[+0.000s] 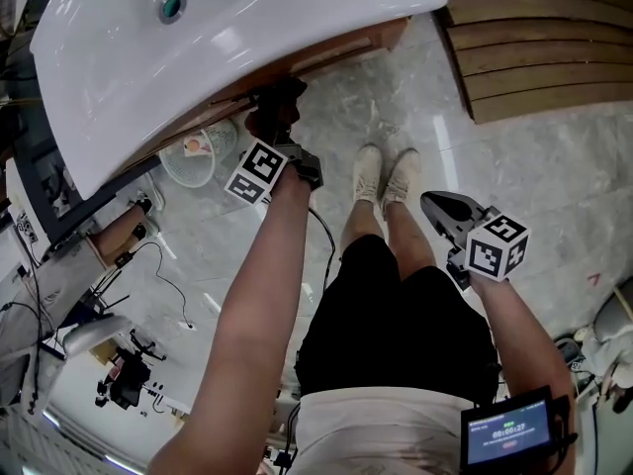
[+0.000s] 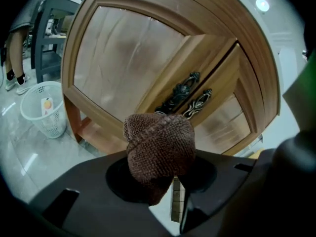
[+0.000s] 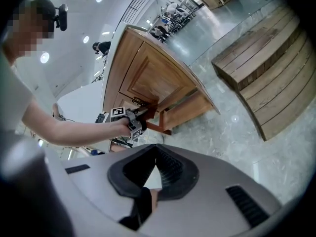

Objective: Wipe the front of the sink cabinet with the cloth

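A brown knitted cloth (image 2: 160,149) is bunched between the jaws of my left gripper (image 2: 162,162), which is shut on it. In the head view this gripper (image 1: 278,135) reaches under the white sink (image 1: 237,28) and holds the cloth (image 1: 269,117) close to the wooden cabinet front (image 1: 331,52); whether it touches is hidden. The left gripper view faces the cabinet doors (image 2: 123,58) and their two ornate dark handles (image 2: 180,94), just beyond the cloth. My right gripper (image 1: 442,209) hangs away from the cabinet beside the person's right leg, shut and holding nothing (image 3: 157,157).
A white mesh basket (image 1: 196,154) stands on the floor left of the cabinet. Curved wooden steps (image 1: 539,43) lie to the right. The person's feet (image 1: 386,171) stand just in front of the cabinet. A desk with cables (image 1: 59,236) is at far left.
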